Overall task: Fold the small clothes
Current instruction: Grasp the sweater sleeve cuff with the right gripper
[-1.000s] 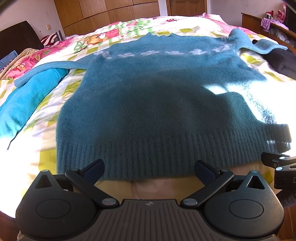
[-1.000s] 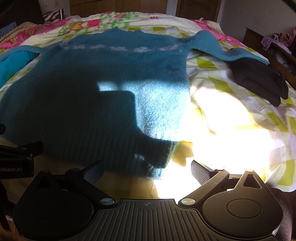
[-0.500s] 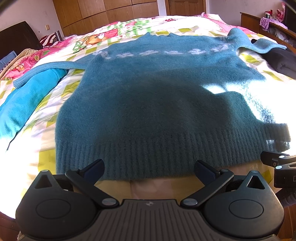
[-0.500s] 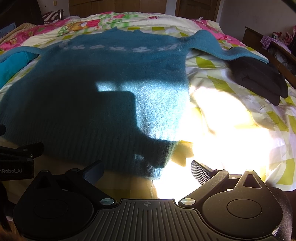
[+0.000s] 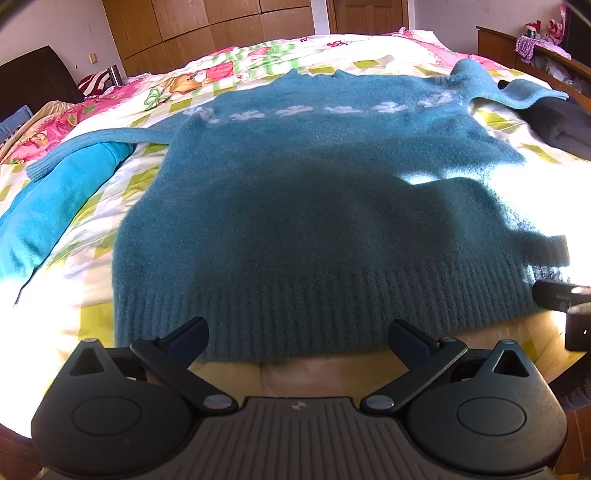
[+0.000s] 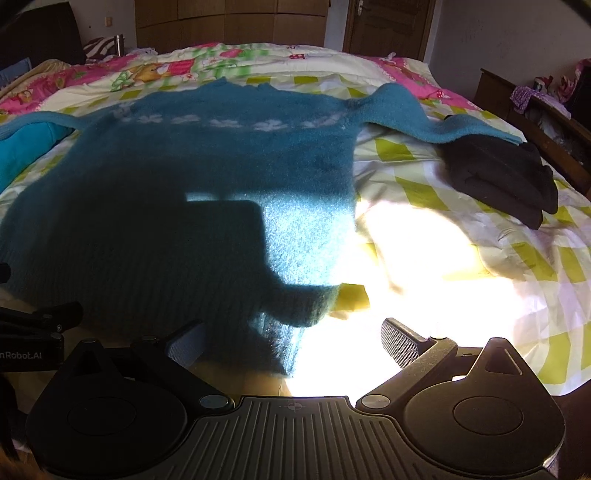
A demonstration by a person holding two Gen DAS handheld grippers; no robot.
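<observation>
Nothing is shifting: both grippers, left (image 5: 297, 338) and right (image 6: 291, 341), are hovering with jaws apart by the hem of the teal sweater (image 5: 314, 206), lying flat on the bed (image 6: 461, 258). Folding is pending; next, gripping the hem corners.

The fuzzy teal knitted sweater (image 5: 314, 206) carries a row of white flower-like motifs (image 5: 295, 110) across its chest and a ribbed band at the hem. Under the sweater, the bed's quilt (image 6: 498, 258) is white with yellow-green checks, turning pink with cartoon prints beyond the sweater's collar. A bright turquoise cloth (image 5: 48, 206) lies left of the sweater; a folded black garment (image 6: 502, 177) lies to its right. Behind the bed stand brown wooden wardrobe doors (image 5: 207, 26). The left claw (image 5: 299, 336) is black with dark blue pads.
</observation>
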